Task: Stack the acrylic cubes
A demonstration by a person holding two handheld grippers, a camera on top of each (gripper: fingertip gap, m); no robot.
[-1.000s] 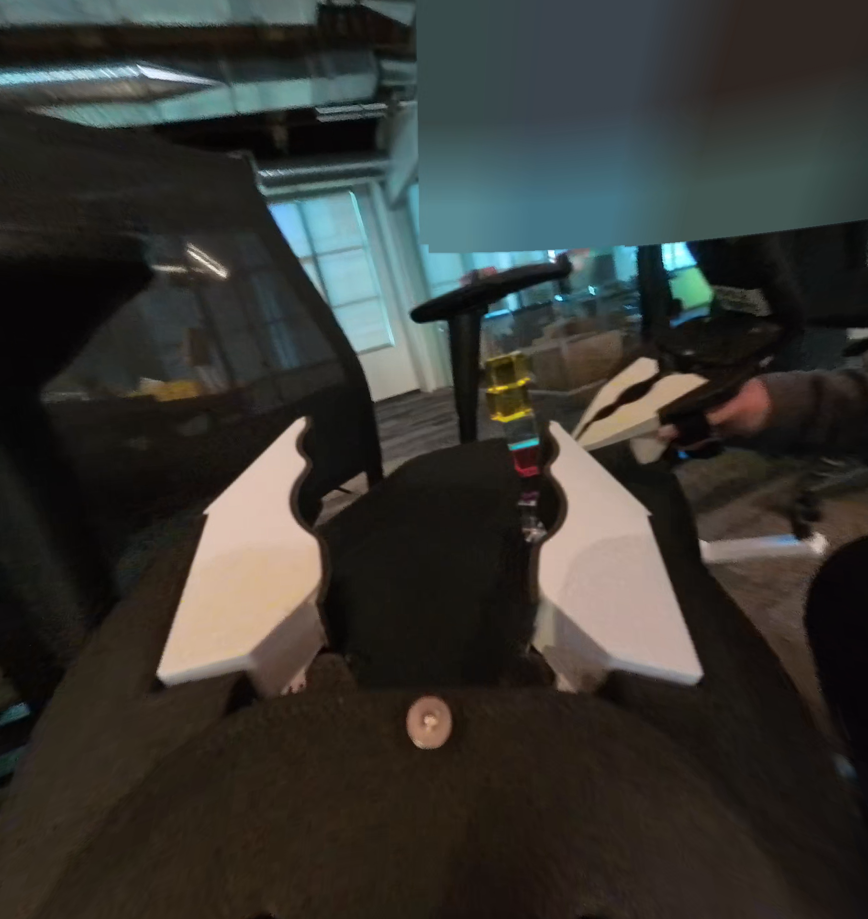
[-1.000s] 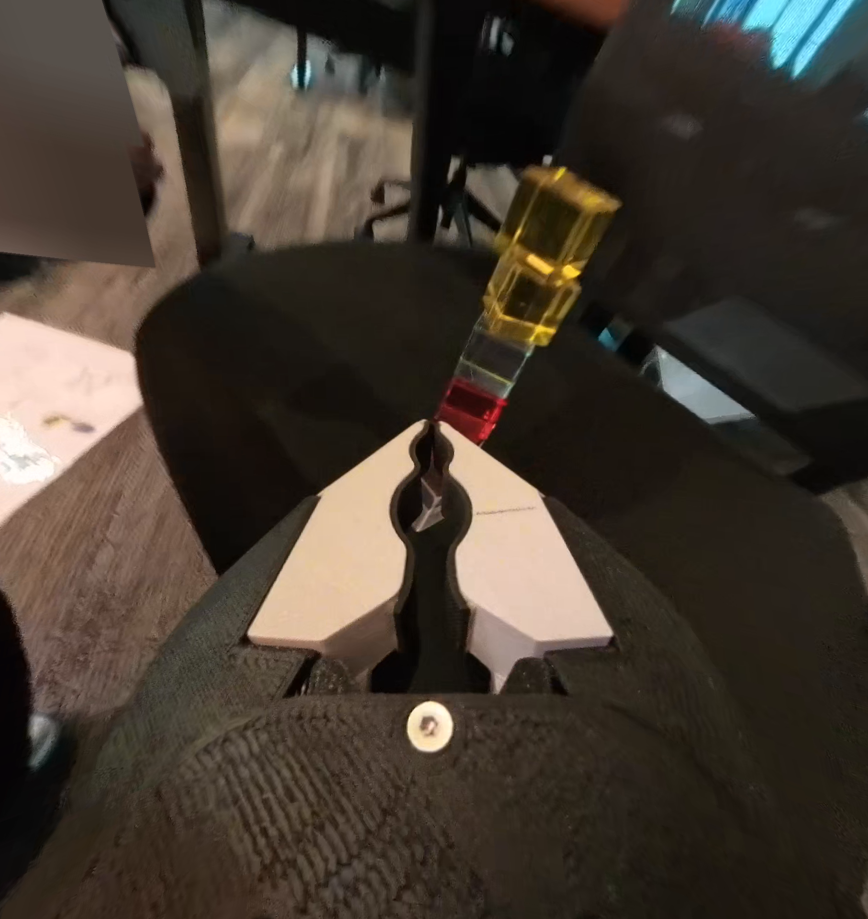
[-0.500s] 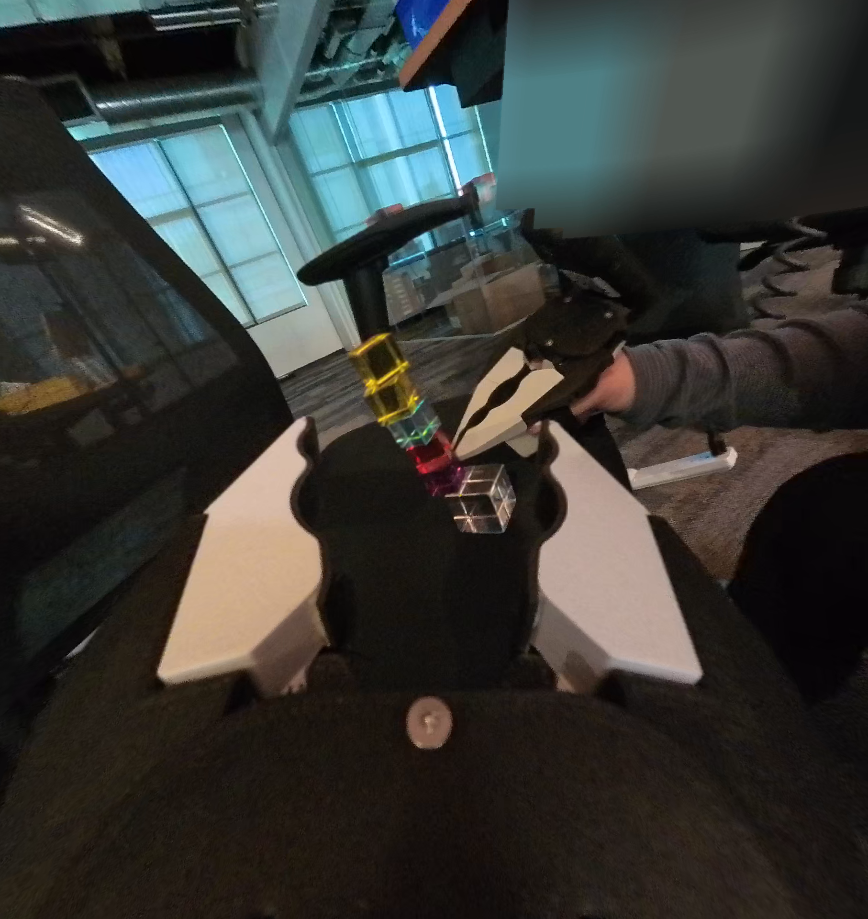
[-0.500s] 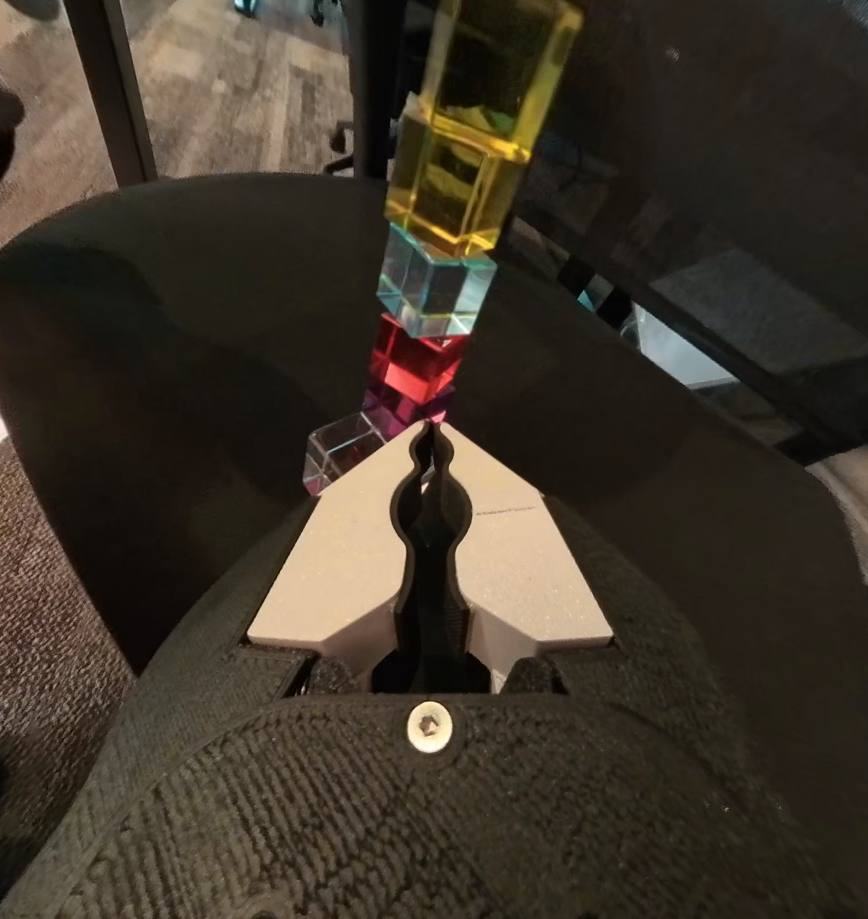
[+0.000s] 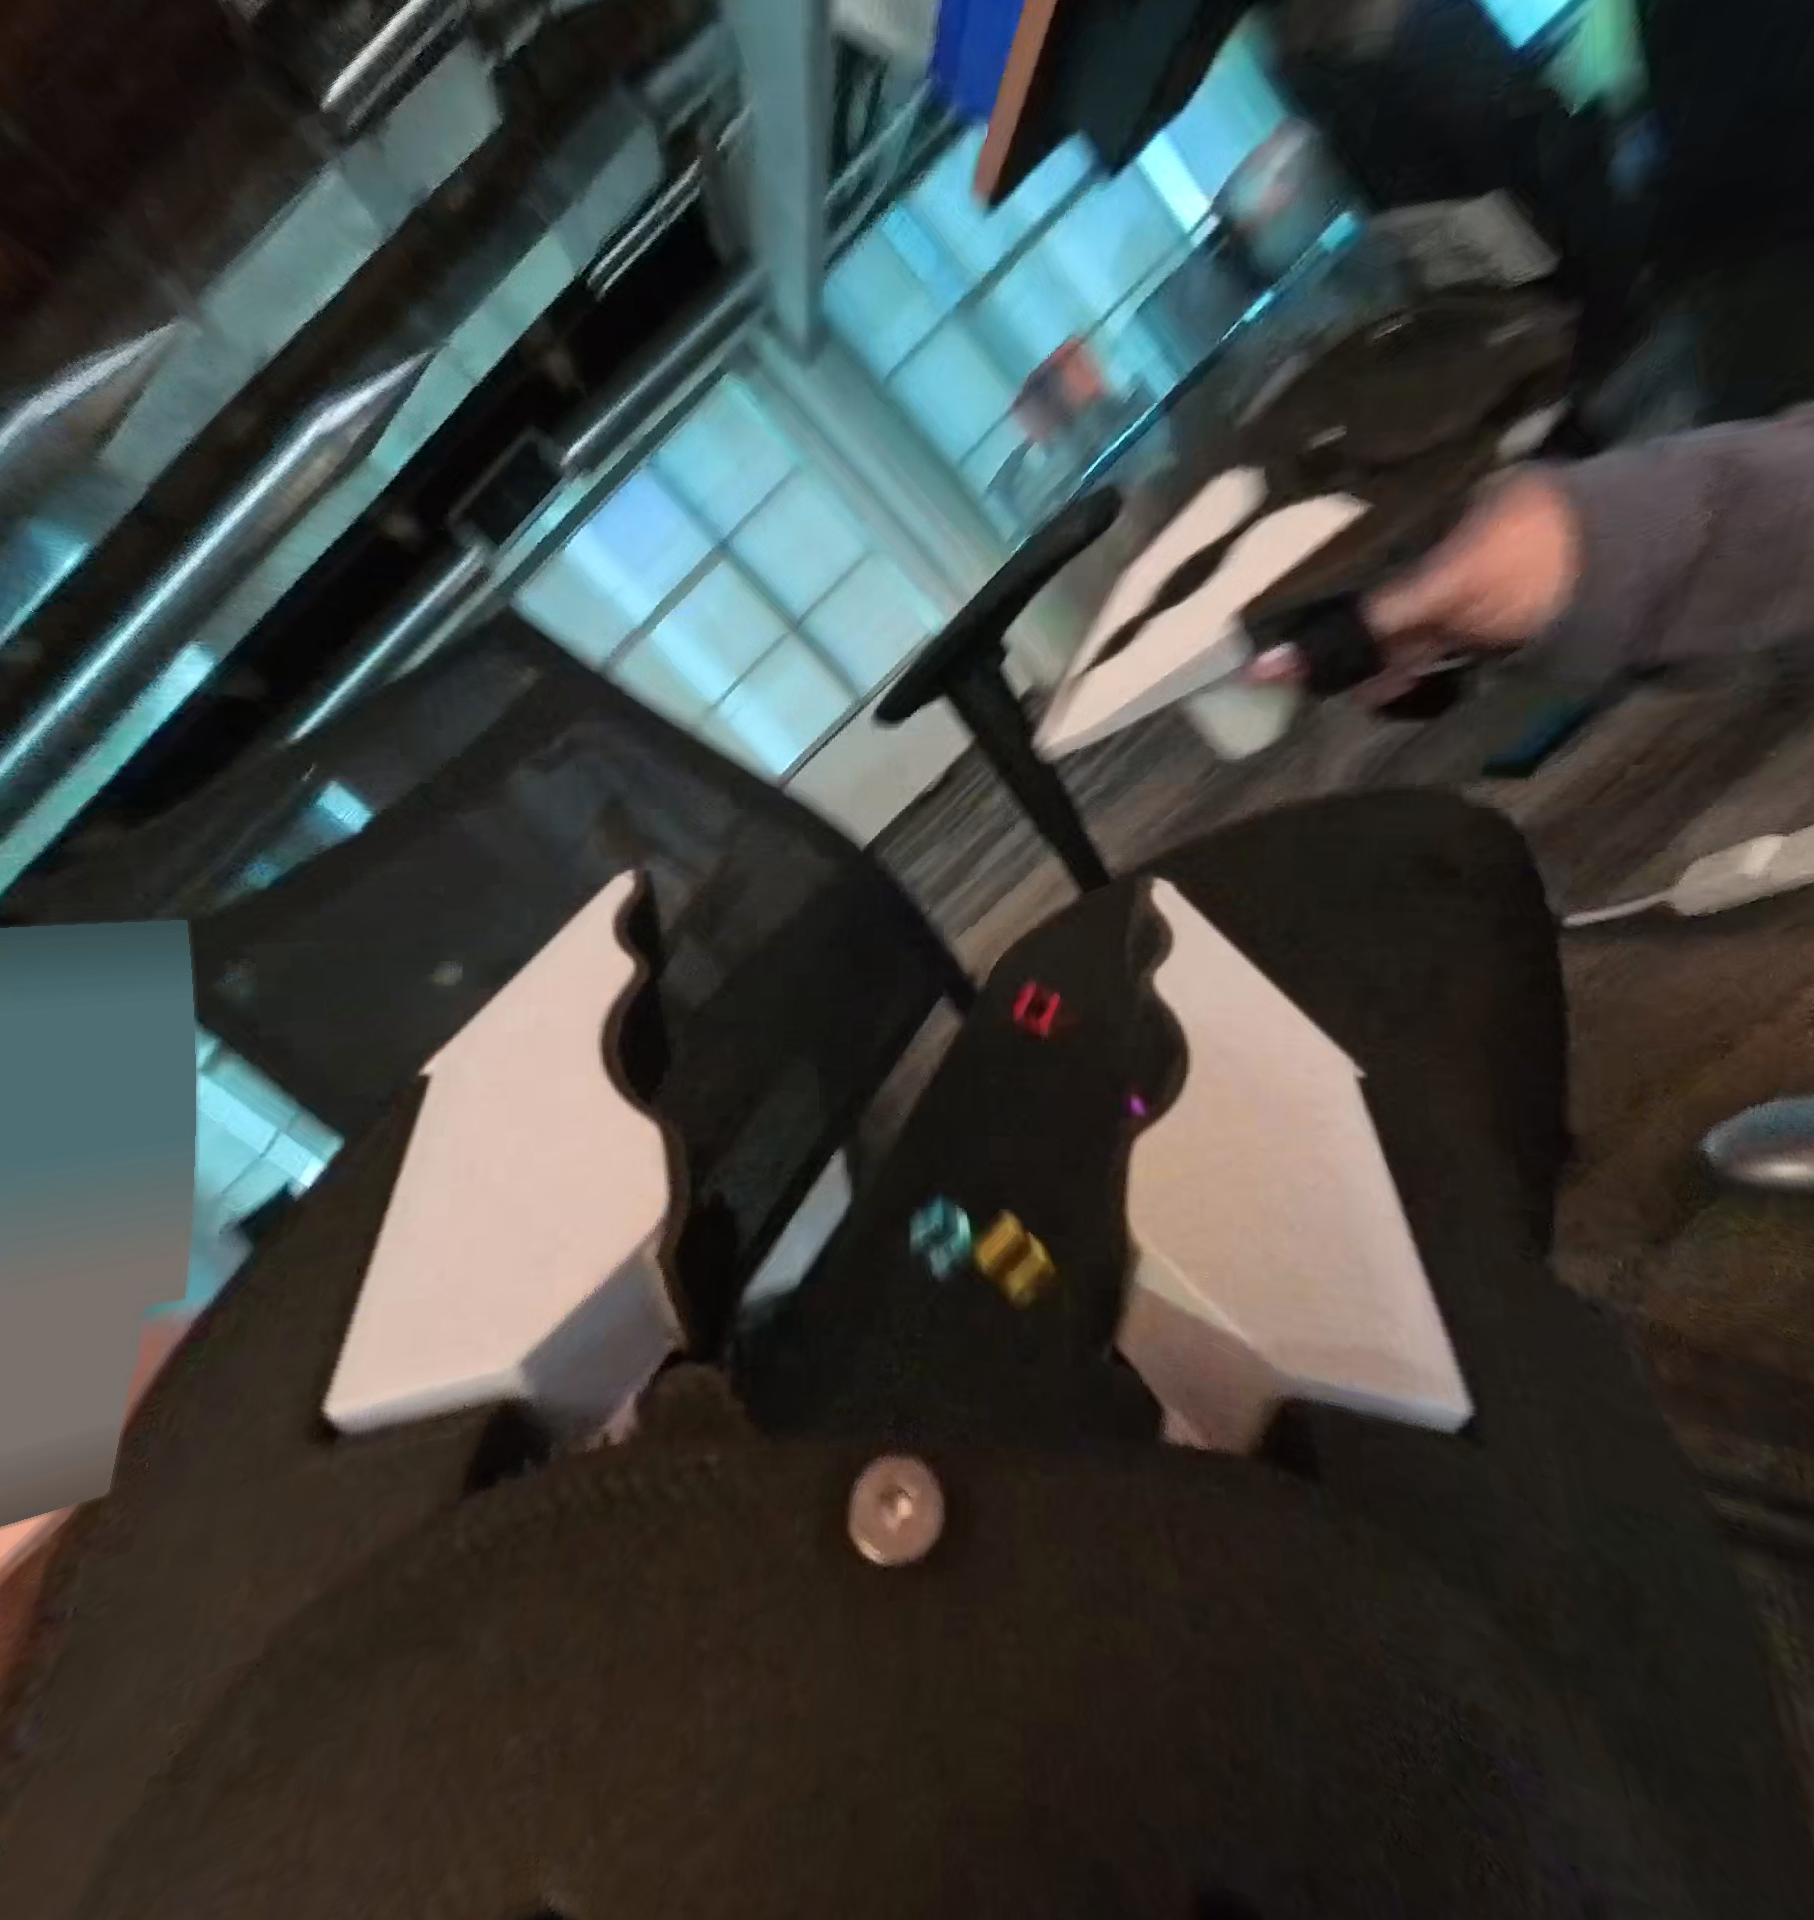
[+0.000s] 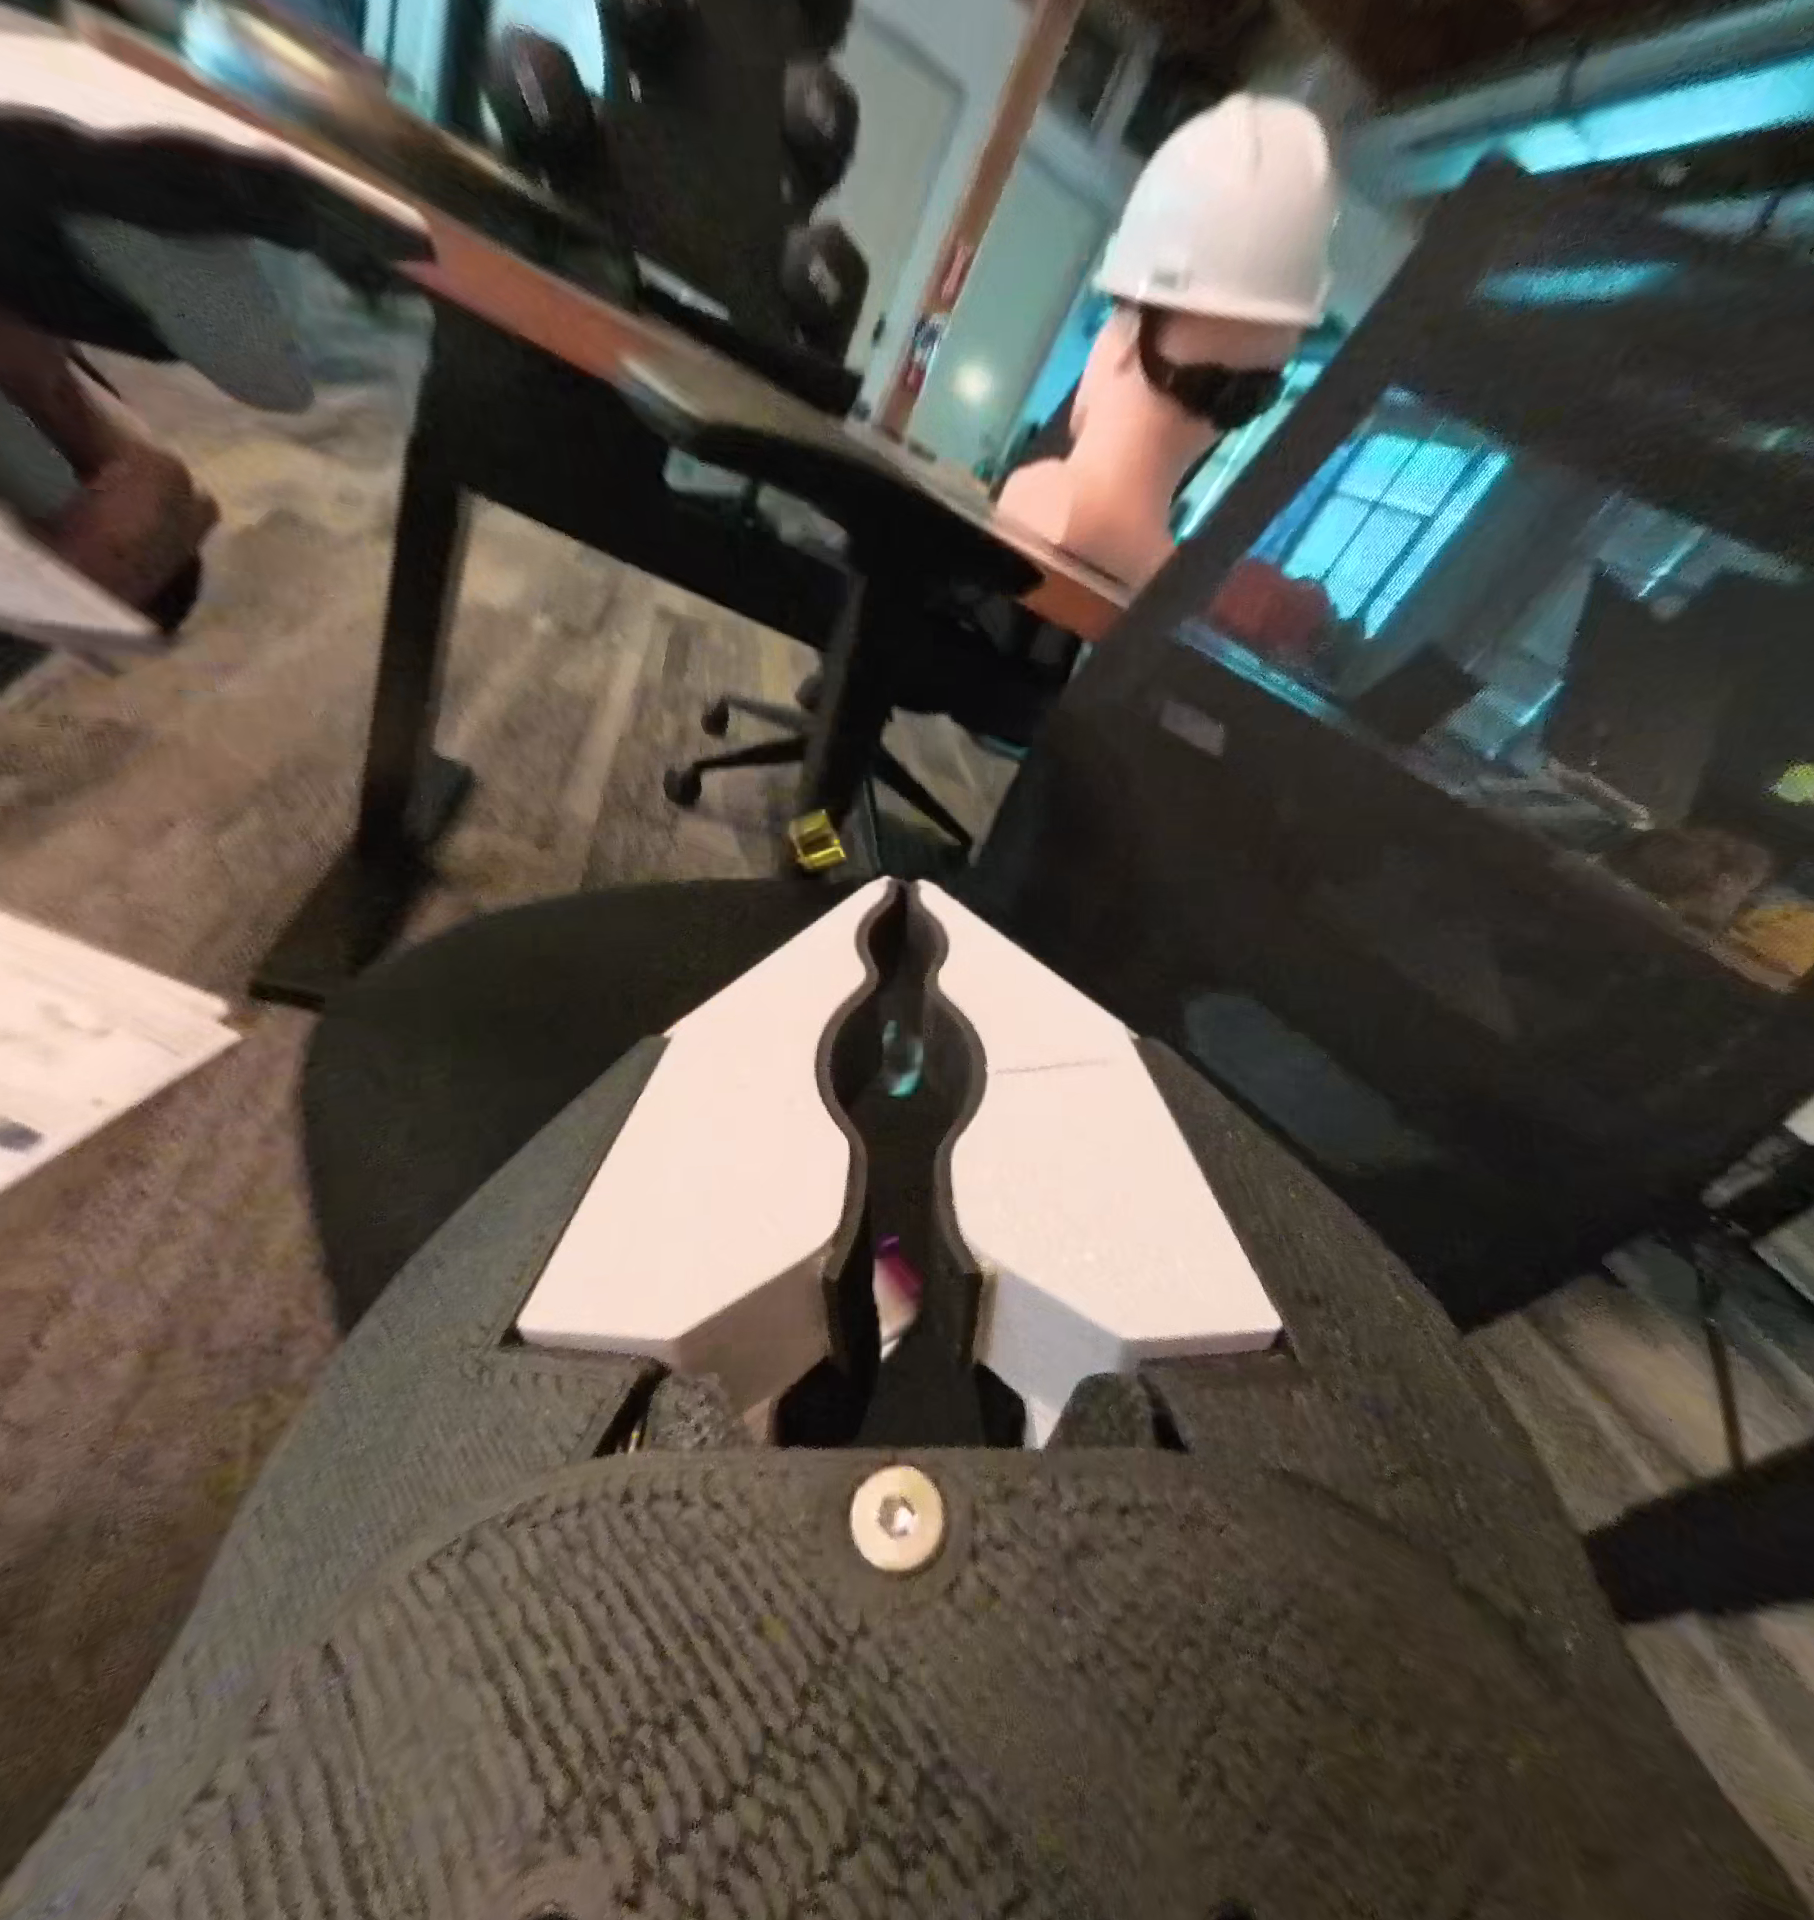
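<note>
My left gripper point(image 5: 887, 883) is open and empty above a black chair seat point(image 5: 1402, 935). Small see-through cubes lie scattered on the seat between its fingers: a red cube point(image 5: 1038, 1008), a purple cube point(image 5: 1137, 1107), a cyan cube point(image 5: 939, 1236) and a yellow cube point(image 5: 1012, 1257). My right gripper point(image 6: 898, 883) is shut; it also shows in the left wrist view point(image 5: 1194, 603), raised to the upper right in a person's hand. Through the hollows between its fingers I see a cyan cube point(image 6: 898, 1060) and a purple cube point(image 6: 892, 1278) below. Another yellow cube point(image 6: 818, 840) shows just beyond the seat's far edge point(image 6: 518, 987).
A wooden desk point(image 6: 570, 291) on black legs stands behind, with a white hard hat point(image 6: 1225, 197) on a stand. An office chair base point(image 6: 757, 748) and white papers point(image 6: 51, 1039) are on the floor. The chair's mesh backrest point(image 6: 1402, 831) rises at the right, and its armrest point(image 5: 996, 603) stands beyond the seat. My hands' fingertips stand some 15 cm from each other.
The cube stack that stood at my right fingertips has fallen; the cubes now lie scattered on the seat. My right gripper has lifted away, still shut. Both views have swung and blurred.
</note>
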